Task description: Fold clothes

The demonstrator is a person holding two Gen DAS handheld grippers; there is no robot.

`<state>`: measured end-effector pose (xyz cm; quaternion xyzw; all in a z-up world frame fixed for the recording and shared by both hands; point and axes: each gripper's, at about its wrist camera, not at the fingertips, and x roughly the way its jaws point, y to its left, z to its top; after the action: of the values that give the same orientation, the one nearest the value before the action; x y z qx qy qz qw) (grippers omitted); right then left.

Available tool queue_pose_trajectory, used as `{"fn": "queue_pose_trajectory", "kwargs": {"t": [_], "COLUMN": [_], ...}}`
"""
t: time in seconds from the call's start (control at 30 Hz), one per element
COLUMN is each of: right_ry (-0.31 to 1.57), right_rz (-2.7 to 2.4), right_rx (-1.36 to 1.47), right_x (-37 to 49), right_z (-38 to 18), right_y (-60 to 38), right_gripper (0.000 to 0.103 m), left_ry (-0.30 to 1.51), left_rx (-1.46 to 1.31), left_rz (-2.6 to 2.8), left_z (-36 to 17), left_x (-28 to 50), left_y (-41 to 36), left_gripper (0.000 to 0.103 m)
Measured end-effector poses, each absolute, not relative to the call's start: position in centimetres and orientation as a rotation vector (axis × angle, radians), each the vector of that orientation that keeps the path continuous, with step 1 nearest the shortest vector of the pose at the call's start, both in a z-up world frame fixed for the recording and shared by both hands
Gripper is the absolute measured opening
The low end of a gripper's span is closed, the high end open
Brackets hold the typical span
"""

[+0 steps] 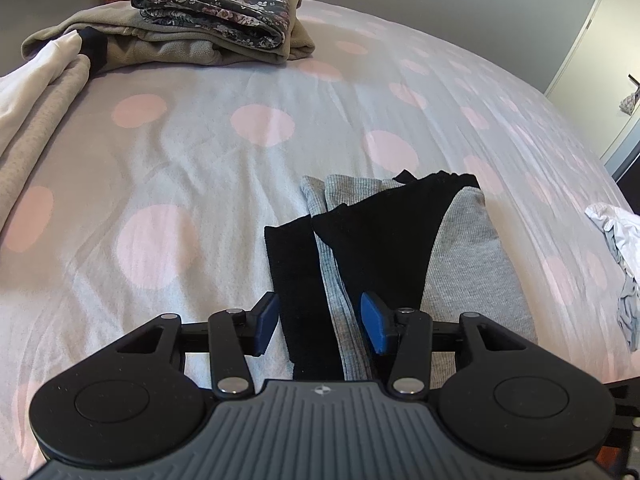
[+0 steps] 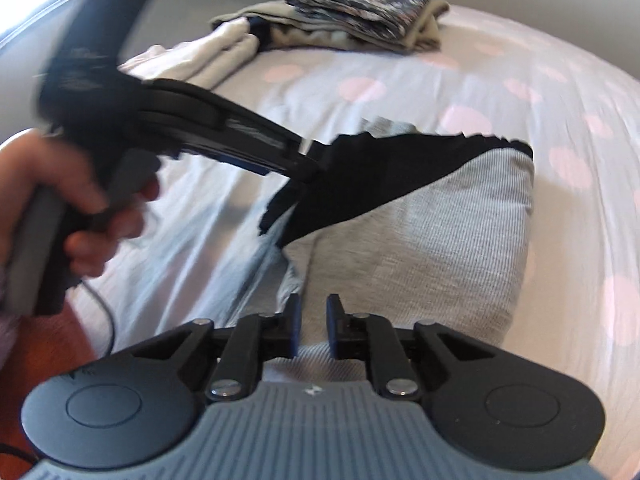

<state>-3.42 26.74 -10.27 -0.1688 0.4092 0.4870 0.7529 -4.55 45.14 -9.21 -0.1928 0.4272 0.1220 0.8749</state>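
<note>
L wrist cam: my left gripper (image 1: 319,322) sits low over the bed (image 1: 192,152), blue pads (image 1: 267,322) spread wide. A black strip of the grey-and-black garment (image 1: 400,248) runs up between them, along with a band of grey ribbed fabric; neither pad seems to press it. The garment lies at centre-right of the bed, long axis running away from me, far end w/ black edge pointing toward the bed's far side. A stack of folded clothes (image 1: 216,16), floral piece on top of beige, sits far left at the back. A cream/beige garment (image 1: 36,92) is draped along the left edge. White crumpled fabric (image 1: 616,232) lies at far right.

R wrist cam: my right gripper (image 2: 313,330) hovers over the near grey end of the garment (image 2: 420,240), fingers nearly together w/ a narrow gap, nothing pinched. The garment's long axis again runs away from the cam, black part across its far-left area. The left gripper (image 2: 240,140) reaches in from the left, blurred, tip at the black fabric; can't tell its jaw state here. A hand (image 2: 80,208) grips its handle. Folded stack (image 2: 360,12) at back.
</note>
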Motion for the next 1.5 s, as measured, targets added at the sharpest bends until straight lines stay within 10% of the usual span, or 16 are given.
{"fn": "queue_pose_trajectory", "kwargs": {"t": [0.73, 1.5], "right_ry": [0.886, 0.853], "right_rz": [0.955, 0.835], "right_rx": [-0.329, -0.119], "right_x": [4.6, 12.6], "right_z": [-10.3, -14.4], "right_y": [26.0, 23.9], "right_gripper": [0.016, 0.035], "left_ry": [0.747, 0.67], "left_rx": [-0.376, 0.017], "left_rz": [0.265, 0.168], "left_z": [-10.3, -11.1], "left_x": [0.6, 2.7], "left_y": [46.3, 42.7], "left_gripper": [0.047, 0.021]}}
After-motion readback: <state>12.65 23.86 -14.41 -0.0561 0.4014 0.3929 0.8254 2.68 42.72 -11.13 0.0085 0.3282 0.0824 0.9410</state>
